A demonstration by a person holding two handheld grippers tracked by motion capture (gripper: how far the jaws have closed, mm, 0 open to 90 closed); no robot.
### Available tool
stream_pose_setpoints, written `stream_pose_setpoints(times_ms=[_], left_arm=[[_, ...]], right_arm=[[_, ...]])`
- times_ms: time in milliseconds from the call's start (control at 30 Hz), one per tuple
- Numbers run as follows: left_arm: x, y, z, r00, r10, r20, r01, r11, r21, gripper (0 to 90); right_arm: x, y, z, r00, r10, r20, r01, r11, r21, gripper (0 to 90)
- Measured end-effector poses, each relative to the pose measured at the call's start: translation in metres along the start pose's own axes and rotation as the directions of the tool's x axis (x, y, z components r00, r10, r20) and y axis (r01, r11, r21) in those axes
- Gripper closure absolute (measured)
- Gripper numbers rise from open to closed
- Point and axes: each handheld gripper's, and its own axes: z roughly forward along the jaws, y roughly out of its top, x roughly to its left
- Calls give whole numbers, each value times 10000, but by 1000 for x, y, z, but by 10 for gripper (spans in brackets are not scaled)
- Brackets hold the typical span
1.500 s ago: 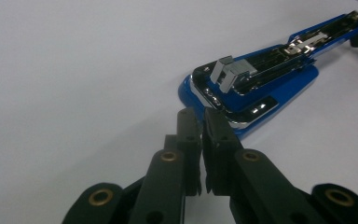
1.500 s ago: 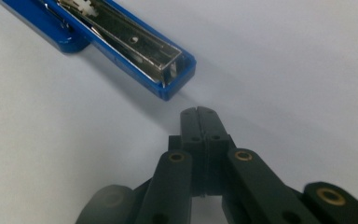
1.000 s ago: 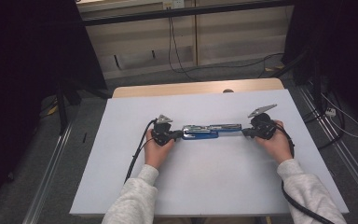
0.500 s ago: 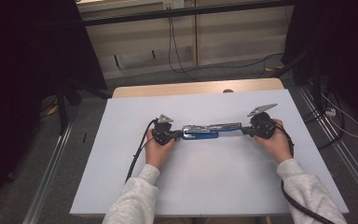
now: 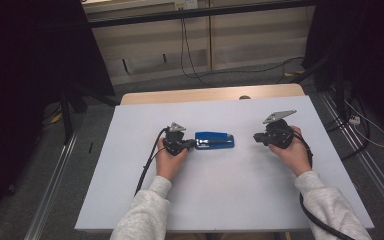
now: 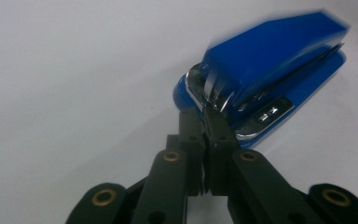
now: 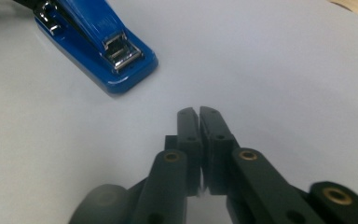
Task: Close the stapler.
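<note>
Blue stapler (image 5: 214, 140) lies mid-table (image 5: 230, 200), its hinge end pinched by the left gripper (image 5: 192, 144); the right gripper (image 5: 256, 137), jaws pressed together and empty, sits well apart, likely needing to regrasp.

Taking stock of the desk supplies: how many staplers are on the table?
1. The blue stapler lies near the middle of the white table, its hinge end at the left gripper; the right gripper is apart from it.

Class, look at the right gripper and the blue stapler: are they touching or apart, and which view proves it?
Apart. The high view shows bare white table between the right gripper and the blue stapler; the right gripper view shows its shut jaws short of the stapler's front end.
</note>
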Motion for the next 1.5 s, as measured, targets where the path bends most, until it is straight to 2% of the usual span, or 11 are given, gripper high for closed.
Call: stream_pose_setpoints(times_ms=[167,200,267,333,400,500,633,900,1133,1300,1500], left_arm=[[1,0,-3,9997,-215,-147,214,9997,-100,733],[3,0,-7,9995,-259,-198,257,9996,-138,689],[5,0,-12,9989,-412,-221,407,9989,-236,590],[6,-1,-15,9989,-457,-121,453,9986,-289,573],[5,-1,-25,9987,-503,-31,501,9972,-553,478],[5,-2,-33,9985,-539,42,540,9956,-765,418],[4,-4,-39,9973,-690,235,708,9936,-878,356],[-2,-10,-50,9980,-484,412,512,9963,-690,234],[-4,-14,-65,9976,-424,549,474,9946,-925,154],[-5,-19,-75,9984,-139,556,190,9956,-920,134],[-5,-26,-87,9981,-127,608,188,9947,-1014,127]], right_arm=[[1,-4,0,9994,322,-128,-324,9993,-159,688],[1,-6,0,9977,599,-329,-609,9977,-286,626],[2,-9,1,9969,678,-398,-690,9972,-302,584],[3,-10,0,9961,714,-509,-734,9966,-385,535],[7,-13,-2,9957,658,-653,-684,9970,-371,504],[10,-16,-6,9957,597,-712,-626,9973,-390,448],[14,-21,-13,9937,790,-796,-832,9952,-506,374],[19,-28,-25,9923,764,-970,-828,9945,-637,330],[24,-36,-36,9919,721,-1043,-794,9945,-681,281],[31,-41,-42,9931,539,-1044,-606,9962,-623,252],[34,-44,-49,9938,506,-993,-576,9959,-696,224]])
